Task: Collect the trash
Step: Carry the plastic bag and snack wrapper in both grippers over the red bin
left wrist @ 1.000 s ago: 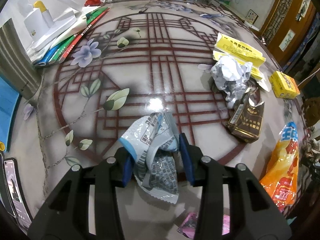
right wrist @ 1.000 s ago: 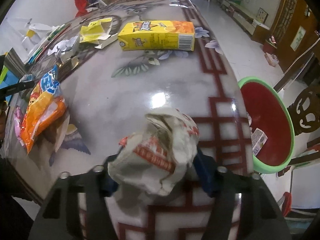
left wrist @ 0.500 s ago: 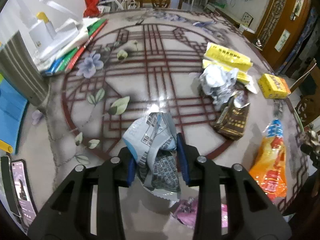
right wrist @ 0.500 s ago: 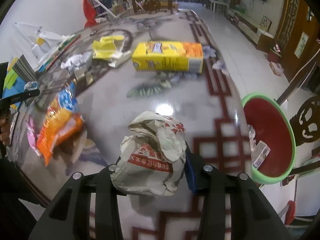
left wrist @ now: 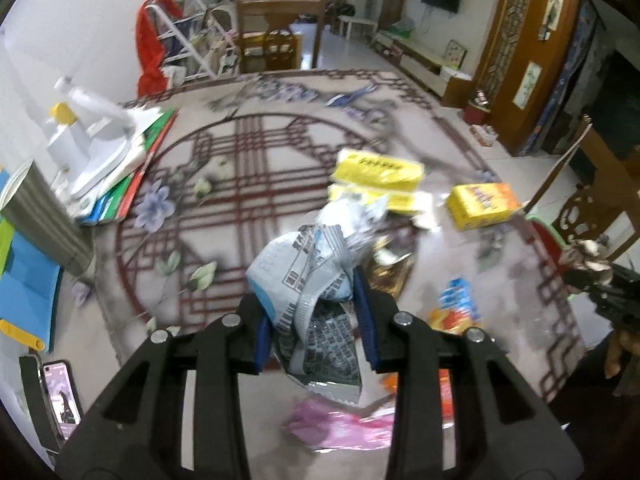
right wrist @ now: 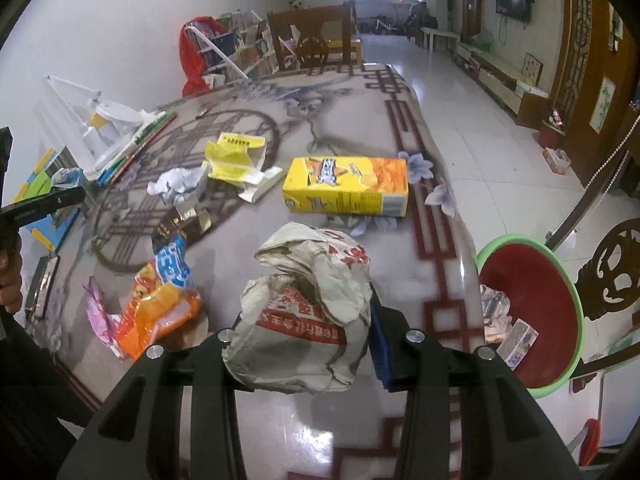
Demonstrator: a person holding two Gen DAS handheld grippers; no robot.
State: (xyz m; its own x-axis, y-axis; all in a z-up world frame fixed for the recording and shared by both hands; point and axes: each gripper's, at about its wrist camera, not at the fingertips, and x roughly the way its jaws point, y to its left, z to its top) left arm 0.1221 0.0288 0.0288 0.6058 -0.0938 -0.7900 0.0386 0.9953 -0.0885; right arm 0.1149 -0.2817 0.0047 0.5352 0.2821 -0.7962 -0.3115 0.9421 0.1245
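— So where does the bin sit from what you're carrying?

— Your crumpled paper bag (right wrist: 304,312), pinched tight in the right gripper (right wrist: 308,344), hangs above the tabletop (right wrist: 352,120) near its edge. The red bin (right wrist: 532,312) with the green rim stands on the floor just past that edge, to the right and lower, so your right hand is the nearer one. Your left gripper (left wrist: 316,328) is clamped narrow on the silver-and-blue wrapper (left wrist: 308,280), over the middle of the tabletop, well apart from the bin.

— And what's left to count?

— Two pieces held, one per gripper. On the tabletop you have one yellow carton (right wrist: 346,192), its long axis lying across your view, one torn yellow box (right wrist: 236,160), one white paper wad (right wrist: 176,184), one brown wrapper (right wrist: 180,224), one orange snack bag (right wrist: 164,300) and one pink wrapper (right wrist: 98,316). One bin, already holding a few scraps.
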